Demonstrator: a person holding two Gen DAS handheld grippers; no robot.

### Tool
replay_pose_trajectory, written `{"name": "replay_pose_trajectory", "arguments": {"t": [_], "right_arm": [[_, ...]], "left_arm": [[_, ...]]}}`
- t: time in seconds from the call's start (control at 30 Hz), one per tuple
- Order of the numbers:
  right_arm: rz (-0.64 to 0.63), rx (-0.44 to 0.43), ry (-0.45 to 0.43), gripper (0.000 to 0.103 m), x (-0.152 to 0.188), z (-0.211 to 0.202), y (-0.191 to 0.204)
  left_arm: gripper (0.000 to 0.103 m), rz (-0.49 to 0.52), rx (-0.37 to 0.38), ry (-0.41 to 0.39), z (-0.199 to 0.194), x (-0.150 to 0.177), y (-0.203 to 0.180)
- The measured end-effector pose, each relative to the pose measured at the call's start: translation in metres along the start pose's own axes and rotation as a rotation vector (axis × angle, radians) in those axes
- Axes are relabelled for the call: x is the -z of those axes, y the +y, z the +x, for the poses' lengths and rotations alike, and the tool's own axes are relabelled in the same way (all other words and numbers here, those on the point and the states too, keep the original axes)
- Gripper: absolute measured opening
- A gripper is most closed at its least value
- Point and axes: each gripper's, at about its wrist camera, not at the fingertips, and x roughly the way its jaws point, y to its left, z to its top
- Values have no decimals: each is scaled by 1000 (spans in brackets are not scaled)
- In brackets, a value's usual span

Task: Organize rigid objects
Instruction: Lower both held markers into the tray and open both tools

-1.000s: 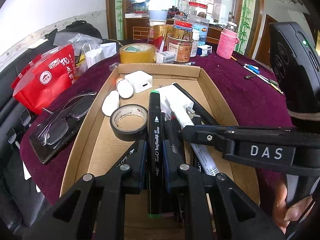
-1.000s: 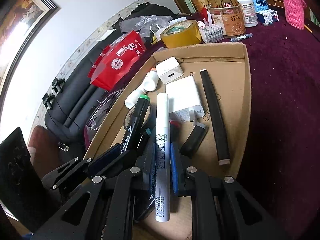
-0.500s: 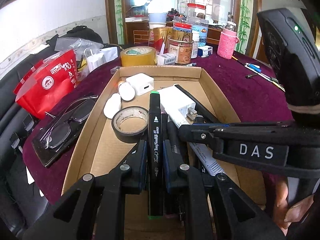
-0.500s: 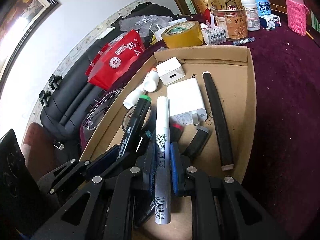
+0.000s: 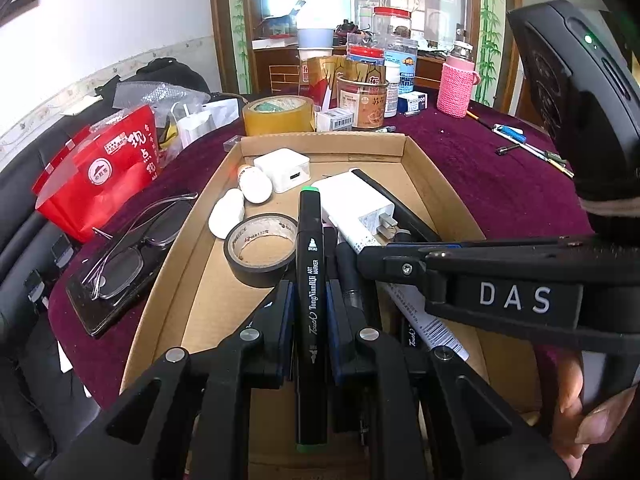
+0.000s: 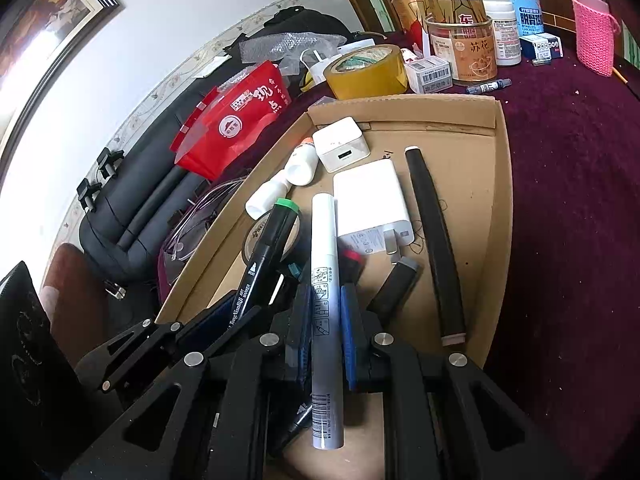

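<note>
Holding one pen per gripper over the cardboard tray point(image 5: 434, 176). Left gripper point(image 5: 307, 300) is clamped tight on the black art marker point(image 5: 308, 280), green cap pointing forward, marker lying along the fingers above the tray's near half. Right gripper point(image 6: 326, 316) is closed on the white paint pen point(image 6: 326, 264), also lengthwise, barcode end sticking out toward the camera.

Progress, judged from how things lie: roughly midway. Already in the tray: black tape roll point(image 5: 260, 250), white charger cube point(image 5: 285, 170), white plug adapter point(image 6: 372, 200), two small white bottles point(image 5: 240, 200), a long black stick point(image 6: 434, 240) and a short dark marker point(image 6: 394, 286). More pens seem to lie under the grippers, hard to tell how many. The two held pens are not yet set down. Outside the tray on the maroon tablecloth point(image 6: 568, 184): yellow tape roll point(image 5: 278, 114), glasses point(image 5: 128, 252), a small pen point(image 6: 488, 86) by the jars, red bag point(image 5: 100, 164); unclear which of these count.

Versus a second ago: both grips unchanged, same pens, same tray contents. Both cameras have risen and pulled back a little, so the tray sits lower and more of the far clutter shows. Reads as a lift, both pens well clear of the tray floor.
</note>
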Motion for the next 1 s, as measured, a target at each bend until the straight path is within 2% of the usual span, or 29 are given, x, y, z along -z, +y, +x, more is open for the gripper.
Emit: {"name": "replay_pose_trajectory", "arguments": {"t": [1.0], "right_arm": [[-7, 10, 6, 13, 1, 1, 0]], "left_arm": [[15, 15, -14, -12, -4, 2, -3]]}}
